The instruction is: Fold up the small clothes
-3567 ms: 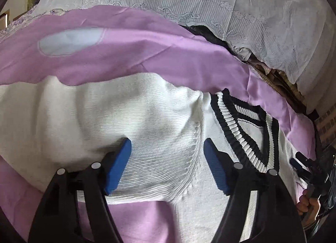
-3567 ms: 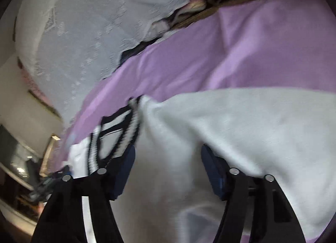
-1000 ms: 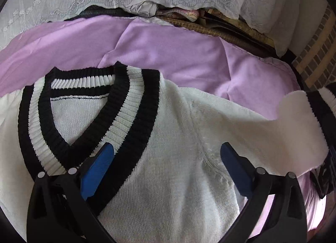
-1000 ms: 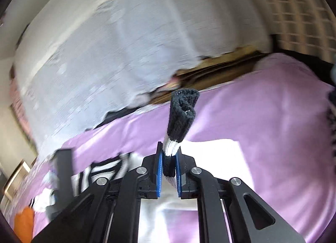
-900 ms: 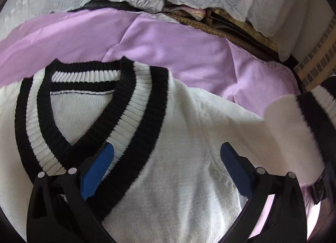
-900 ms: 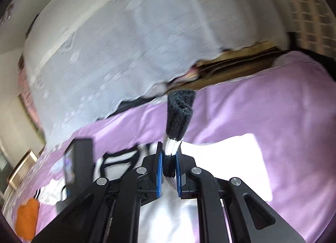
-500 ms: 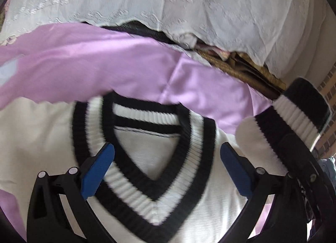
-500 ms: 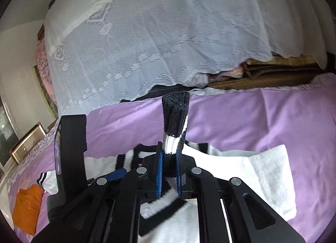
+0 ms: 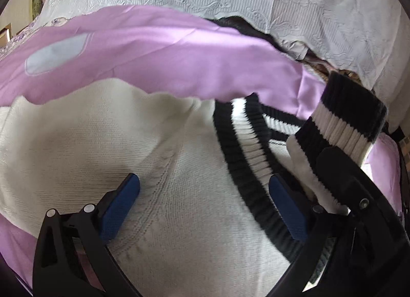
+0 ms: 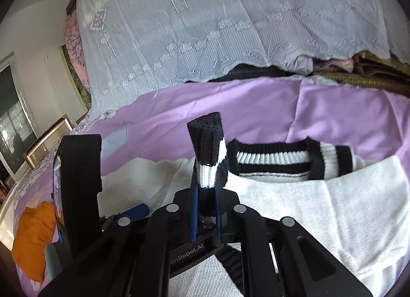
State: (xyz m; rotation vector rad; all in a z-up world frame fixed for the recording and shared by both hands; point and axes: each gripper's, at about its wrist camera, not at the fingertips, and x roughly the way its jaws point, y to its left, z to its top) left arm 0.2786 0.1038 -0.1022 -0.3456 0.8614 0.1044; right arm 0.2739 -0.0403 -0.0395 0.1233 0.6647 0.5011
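Note:
A white knit sweater with a black-and-white striped V-neck collar lies on a purple sheet. My left gripper is open, its blue pads either side of the sweater's left shoulder seam, just above the knit. My right gripper is shut on the striped sleeve cuff, which stands up between its pads; it holds the sleeve folded over the sweater body, beside the collar. The cuff and the right gripper's black body also show at the right of the left wrist view.
A white lace cover drapes over piled things behind the sheet. An orange cloth lies at the left on the sheet. The left gripper's black body stands close to the left of my right gripper. A pale patch marks the sheet.
My right gripper has carried the cuff leftward across the sweater to beside the collar. My left gripper has swung left from the V-neck to the left shoulder, still open.

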